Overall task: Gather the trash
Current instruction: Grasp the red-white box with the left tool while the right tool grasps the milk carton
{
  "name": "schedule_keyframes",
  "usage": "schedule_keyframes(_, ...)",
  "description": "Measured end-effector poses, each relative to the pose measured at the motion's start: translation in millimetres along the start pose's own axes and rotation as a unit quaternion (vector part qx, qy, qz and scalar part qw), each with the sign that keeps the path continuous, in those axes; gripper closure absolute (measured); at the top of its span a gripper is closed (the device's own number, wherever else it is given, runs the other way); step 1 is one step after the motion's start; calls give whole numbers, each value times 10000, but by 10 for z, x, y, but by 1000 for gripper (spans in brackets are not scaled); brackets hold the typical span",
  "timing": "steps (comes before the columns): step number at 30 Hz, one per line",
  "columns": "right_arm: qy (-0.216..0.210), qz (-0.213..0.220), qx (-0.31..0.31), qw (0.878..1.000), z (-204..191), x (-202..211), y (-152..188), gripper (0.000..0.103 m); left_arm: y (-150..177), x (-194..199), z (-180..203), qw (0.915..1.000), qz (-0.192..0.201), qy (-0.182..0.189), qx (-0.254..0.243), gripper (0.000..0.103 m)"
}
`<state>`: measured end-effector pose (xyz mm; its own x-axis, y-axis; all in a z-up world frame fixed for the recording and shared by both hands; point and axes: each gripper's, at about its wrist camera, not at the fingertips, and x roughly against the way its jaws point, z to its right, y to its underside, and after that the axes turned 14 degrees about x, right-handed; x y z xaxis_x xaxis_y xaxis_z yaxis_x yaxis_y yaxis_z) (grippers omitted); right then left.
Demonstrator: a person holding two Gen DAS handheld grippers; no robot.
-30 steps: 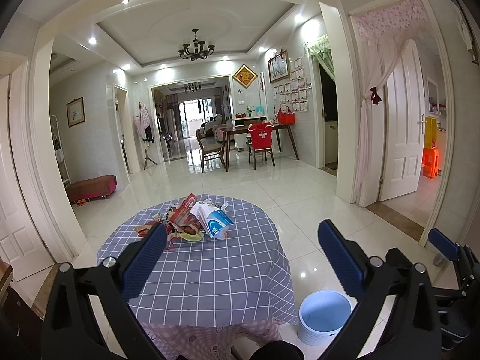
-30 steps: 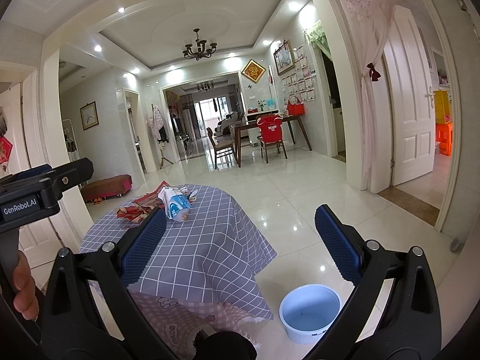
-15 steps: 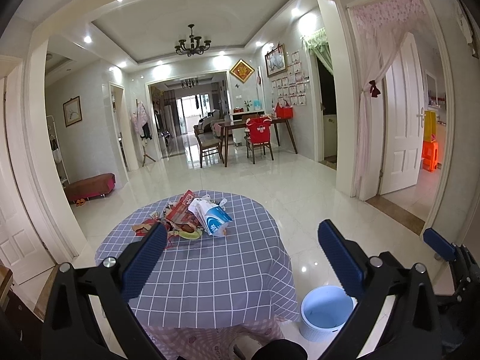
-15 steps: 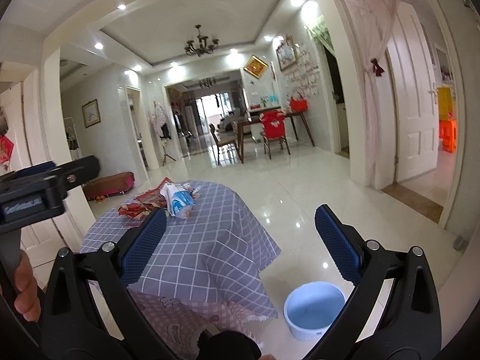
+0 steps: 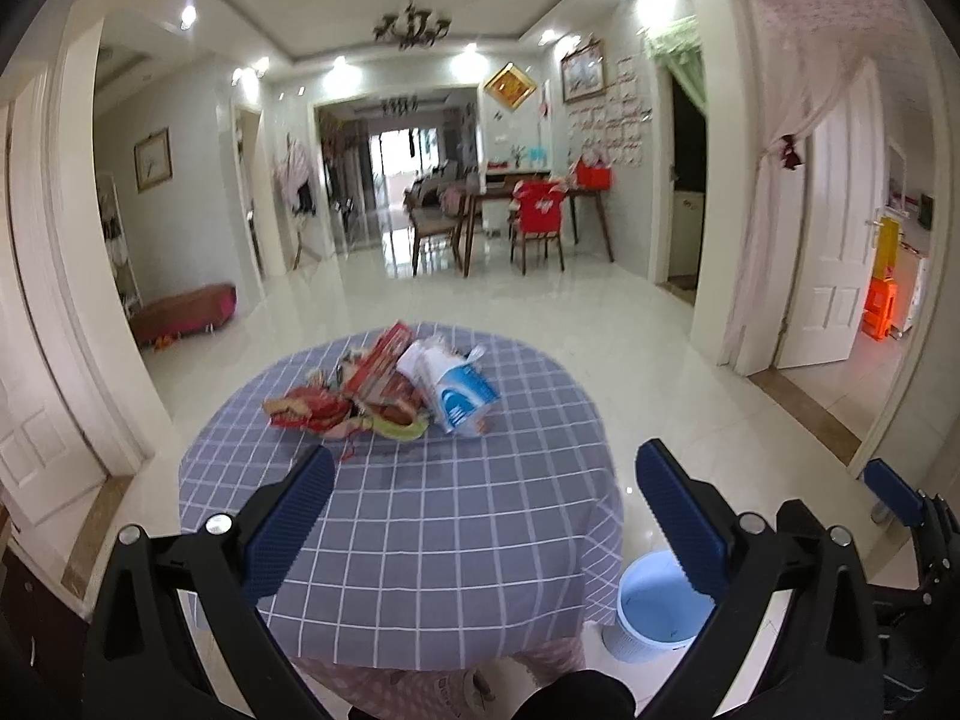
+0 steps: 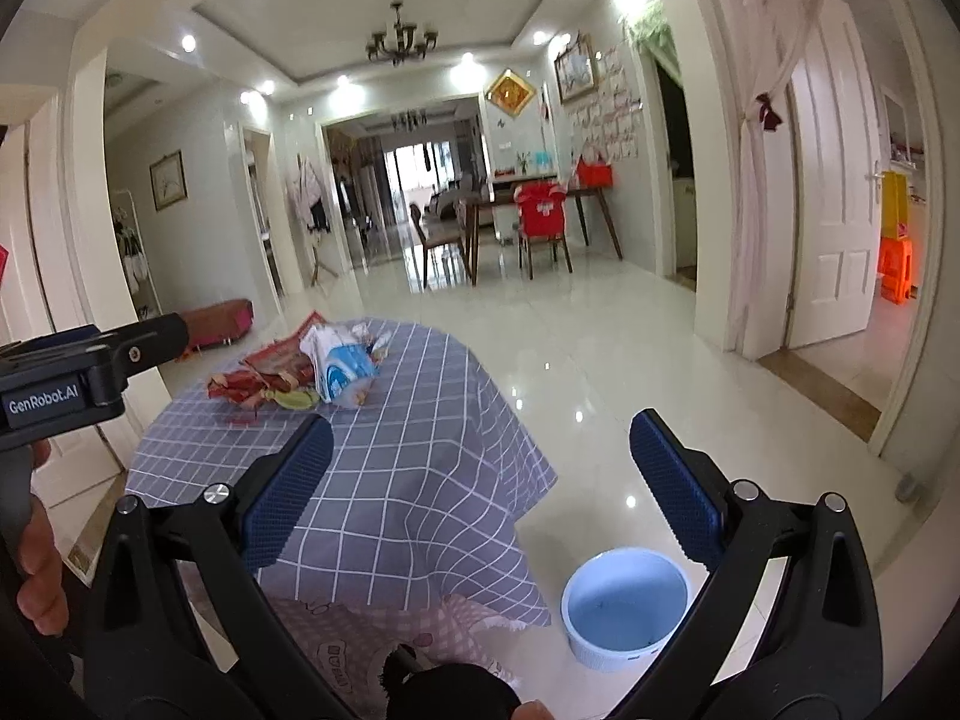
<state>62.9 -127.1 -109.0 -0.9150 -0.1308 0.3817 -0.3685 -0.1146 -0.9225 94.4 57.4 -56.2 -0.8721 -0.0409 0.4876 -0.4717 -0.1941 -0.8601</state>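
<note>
Left wrist view shows both grippers released, left gripper and right gripper; loose wrappers at frame centre may scatter off the bench, missing the bucket.

Glossy floor tiles, checked cloth tablecloth

The desk wears a grey-blue cloth checked with thin white lines, over a pink patterned underskirt. On its far side lie red and yellow wrappers beside a white-and-blue packet. The bucket near right is pale blue inside, white outside. Both tongs have dark blue pads on black arms.
</note>
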Motion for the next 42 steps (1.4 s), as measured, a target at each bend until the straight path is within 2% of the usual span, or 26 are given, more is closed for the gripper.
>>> schedule_keyframes(6, -321, -583, 56, 9978, -227, -735, -110, 6, -126, -668, -507, 9975, -624, -95, 324, 4)
schedule_keyframes(11, -535, -971, 181, 9937, -460, -1369, -148, 6, -213, -1281, -1002, 9906, -1127, 28, 779, 4)
schedule_keyframes(18, -877, -1350, 432, 9860, -805, -2217, -258, 6, -368, -1903, -1334, 9828, -1406, 255, 1174, 4)
schedule_keyframes(22, -991, -1342, 439, 9850, -944, -2538, -381, 6, -465, -2163, -1391, 9805, -1450, 328, 1285, 5)
schedule_keyframes(25, -1029, -1361, 416, 9844, -1021, -2718, -437, 6, -605, -2399, -1376, 9791, -1434, 558, 1329, 15)
schedule_keyframes(27, -1105, -1389, 339, 9835, -1051, -2844, -459, 6, -659, -2546, -1350, 9788, -1477, 554, 1306, 18)
schedule_keyframes(29, -1109, -1410, 357, 9831, -1077, -2936, -480, 6, -691, -2742, -1359, 9762, -1607, 512, 1365, 32)
schedule_keyframes(31, -1137, -1405, 416, 9827, -1096, -3022, -501, 6, -702, -2888, -1381, 9722, -1708, 616, 1477, 37)
schedule_keyframes(33, -1213, -1411, 441, 9816, -1110, -3114, -529, 6, -708, -3018, -1390, 9696, -1821, 643, 1501, 48)
schedule_keyframes(34, -1258, -1415, 451, 9809, -1127, -3165, -545, 6, -702, -3088, -1392, 9676, -1899, 695, 1514, 59)
schedule_keyframes(35, -1328, -1406, 484, 9799, -1141, -3213, -565, 6, -704, -3131, -1407, 9661, -1944, 731, 1534, 75)
schedule_keyframes(36, -1369, -1401, 517, 9793, -1154, -3261, -579, 6, -701, -3184, -1422, 9642, -2000, 765, 1565, 84)
schedule_keyframes(38, -1531, -1467, 610, 9754, -1206, -3402, -625, 6, -683, -3196, -1487, 9617, -1958, 962, 1661, 93)
schedule_keyframes(42, -1807, -1545, 608, 9694, -1269, -3634, -666, 6, -680, -3047, -1524, 9668, -1666, 1061, 1621, 97)
